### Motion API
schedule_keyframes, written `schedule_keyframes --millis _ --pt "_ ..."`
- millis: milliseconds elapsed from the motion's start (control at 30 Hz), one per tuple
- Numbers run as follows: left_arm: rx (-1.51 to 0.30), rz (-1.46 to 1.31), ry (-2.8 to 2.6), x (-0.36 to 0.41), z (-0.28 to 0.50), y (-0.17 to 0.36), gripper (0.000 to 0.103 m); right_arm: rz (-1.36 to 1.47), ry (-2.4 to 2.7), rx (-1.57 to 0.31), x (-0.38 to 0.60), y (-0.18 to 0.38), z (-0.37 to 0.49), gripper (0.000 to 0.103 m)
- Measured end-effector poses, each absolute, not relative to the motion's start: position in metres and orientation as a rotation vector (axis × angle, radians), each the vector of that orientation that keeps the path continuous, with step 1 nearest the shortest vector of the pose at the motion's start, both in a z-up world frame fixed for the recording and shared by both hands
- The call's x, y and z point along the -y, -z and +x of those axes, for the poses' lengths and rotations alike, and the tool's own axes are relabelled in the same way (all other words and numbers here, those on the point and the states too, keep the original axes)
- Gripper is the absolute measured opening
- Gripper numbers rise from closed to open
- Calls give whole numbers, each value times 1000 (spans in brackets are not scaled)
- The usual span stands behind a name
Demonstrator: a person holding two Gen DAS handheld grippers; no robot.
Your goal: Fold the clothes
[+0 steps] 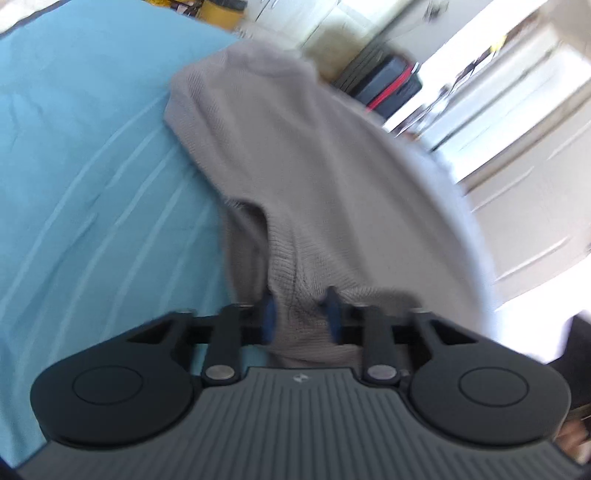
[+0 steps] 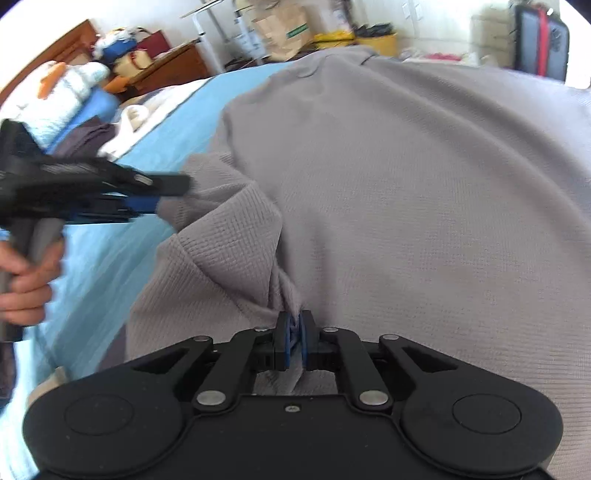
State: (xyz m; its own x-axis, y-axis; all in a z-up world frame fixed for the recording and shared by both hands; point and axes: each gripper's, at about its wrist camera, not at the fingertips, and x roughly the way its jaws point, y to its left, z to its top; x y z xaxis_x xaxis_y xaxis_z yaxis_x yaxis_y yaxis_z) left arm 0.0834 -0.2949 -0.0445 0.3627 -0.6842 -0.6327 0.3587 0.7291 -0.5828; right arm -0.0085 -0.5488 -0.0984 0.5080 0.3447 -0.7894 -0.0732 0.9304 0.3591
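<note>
The right gripper (image 2: 294, 334) is clamped on a bunched fold of the grey waffle-knit garment (image 2: 406, 184), which spreads ahead over the blue bed sheet (image 2: 110, 258). The left gripper (image 1: 301, 314) pinches another fold of it, near the sheet's edge.

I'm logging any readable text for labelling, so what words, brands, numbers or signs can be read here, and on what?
No text can be read in either view.
Brown paper bag: a green printed strip, too blurred to read.
Left tool, body: a small pale logo mark, no legible letters.
Right tool, body: a small mark near a screw, not legible.
Grey waffle-knit garment and blue bedsheet: no print visible.
</note>
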Motion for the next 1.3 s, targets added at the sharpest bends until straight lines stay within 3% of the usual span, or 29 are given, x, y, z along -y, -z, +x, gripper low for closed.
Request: schedule_keyframes --millis 100,167,400,600,733,900,967,1100,1300 --pt "-935 -322 636 286 75 27 3 331 -276 -994 567 83 -19 20" --pt "-898 -286 600 280 70 16 3 363 -187 -1004 587 76 -28 40" --pt "-753 -267 455 219 42 -22 4 74 217 -1139 618 93 -62 41" --pt "-927 -127 374 232 51 56 5 134 214 -1168 628 96 -66 42" --pt "-910 -108 363 237 46 58 7 97 210 -1158 620 95 -71 43" --pt "-870 -101 319 224 33 36 42 104 231 -1110 611 80 -85 44" --pt "-853 -123 306 216 30 29 49 189 189 -1049 610 65 -94 45" --pt "-820 -94 283 205 24 20 50 383 30 -973 606 46 -105 48" --pt "-771 -31 249 190 15 8 51 514 -207 -1103 587 68 -105 54"
